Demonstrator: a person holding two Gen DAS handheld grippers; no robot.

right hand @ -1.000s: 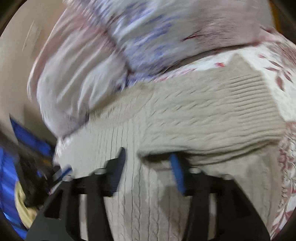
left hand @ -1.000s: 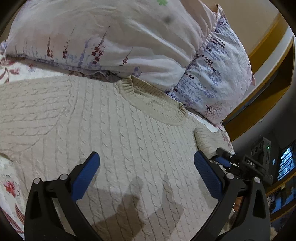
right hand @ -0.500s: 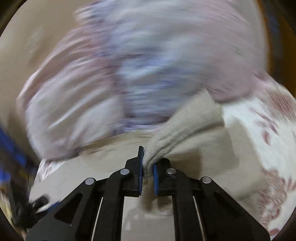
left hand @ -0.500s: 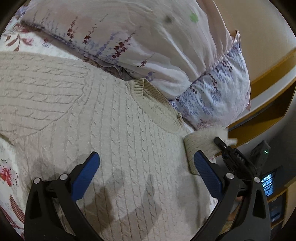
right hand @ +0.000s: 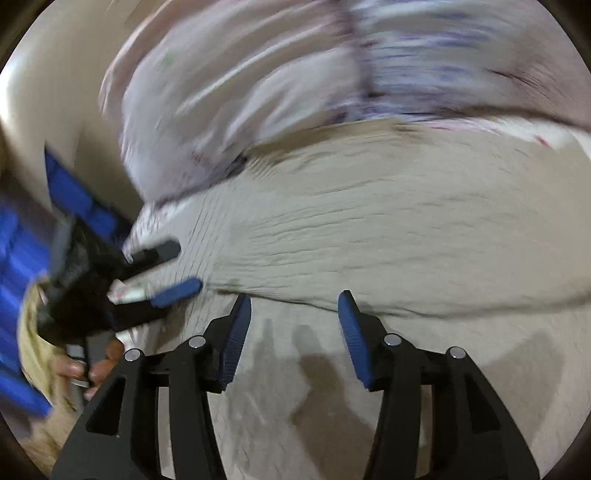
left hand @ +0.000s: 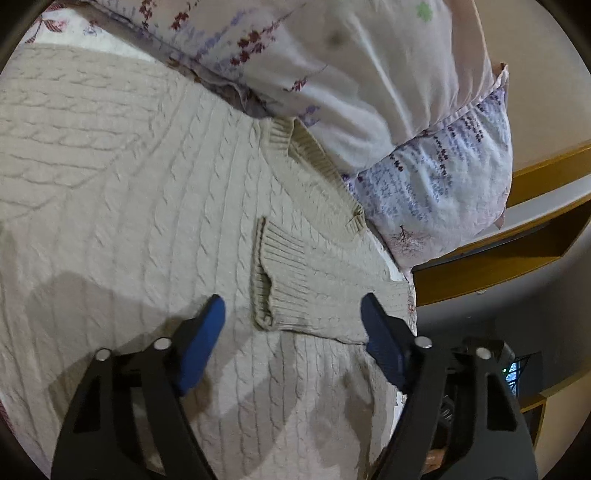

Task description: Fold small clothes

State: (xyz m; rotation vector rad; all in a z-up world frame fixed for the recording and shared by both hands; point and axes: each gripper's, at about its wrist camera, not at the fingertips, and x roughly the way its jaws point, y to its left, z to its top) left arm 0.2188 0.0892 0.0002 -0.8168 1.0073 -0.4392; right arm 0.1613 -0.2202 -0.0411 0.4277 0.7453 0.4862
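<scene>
A beige cable-knit sweater (left hand: 129,206) lies flat on the bed, its collar (left hand: 314,162) against the pillows. One sleeve is folded in across the chest, its ribbed cuff (left hand: 273,280) lying just ahead of my left gripper (left hand: 291,325), which is open and empty above the sweater. In the blurred right wrist view my right gripper (right hand: 293,314) is open and empty over the sweater (right hand: 369,236), close to the folded sleeve's edge. The left gripper also shows there at the left (right hand: 159,273), held by a hand.
Two floral pillows (left hand: 369,74) lie along the far side of the sweater. A wooden bed frame or shelf (left hand: 517,240) runs at the right. The flowered bedsheet (left hand: 55,22) shows at the top left. Blue fabric (right hand: 22,258) is at the left edge of the right wrist view.
My right gripper carried the sleeve across onto the chest, let it go and opened. My left gripper narrowed somewhat and moved toward the sweater's collar side.
</scene>
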